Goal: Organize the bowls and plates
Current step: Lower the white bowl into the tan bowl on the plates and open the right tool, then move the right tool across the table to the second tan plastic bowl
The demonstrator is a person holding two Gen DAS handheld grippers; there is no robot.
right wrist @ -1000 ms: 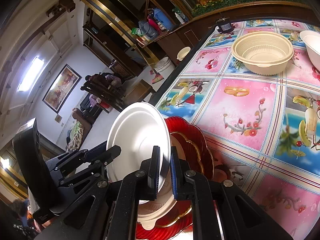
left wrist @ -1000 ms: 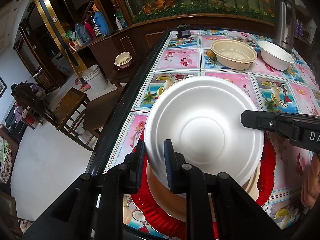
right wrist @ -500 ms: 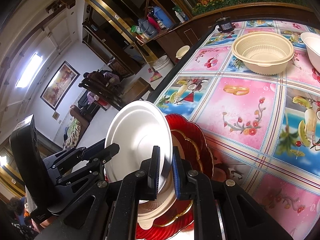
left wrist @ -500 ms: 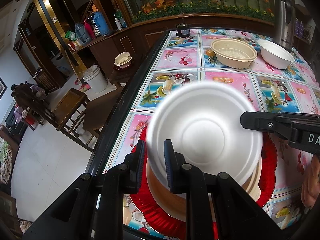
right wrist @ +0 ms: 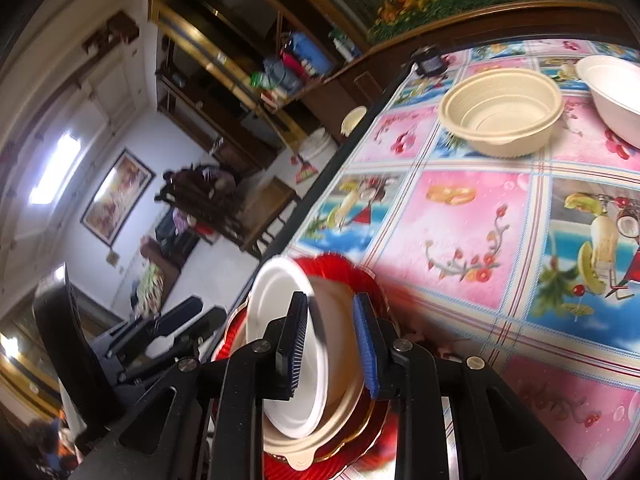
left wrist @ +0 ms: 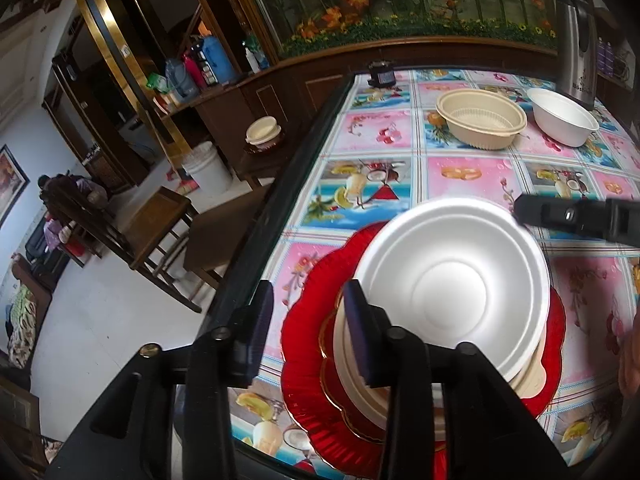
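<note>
Bright fruit-and-flower oilcloth covers the table (left wrist: 460,172), with a dark wooden cabinet and a planter wall behind it. Down at the near corner sits the stack: a white plate (left wrist: 452,292) on top of a beige plate (right wrist: 340,412), all resting on a scalloped red plate (left wrist: 304,320). Up around 1 o'clock in the left wrist view, well apart from the stack, are a beige bowl (left wrist: 480,120) and a white bowl (left wrist: 564,116), side by side and not nested yet.

Both grippers have just been opening. The left gripper (left wrist: 308,336) has its jaws parted, and the white plate's rim is no longer between them; it sits just off the right-hand pad. The right gripper (right wrist: 332,348) is spread too, with the plate edges in the gap but no pad pressing on them as far as I can tell.

Stuff that could bite from here, imo: the stack sits right by the table edge, so a finger snagging a rim while backing out could drag the whole pile off. The white plate also looks slightly off-centre on the one below, so it may slide.
</note>
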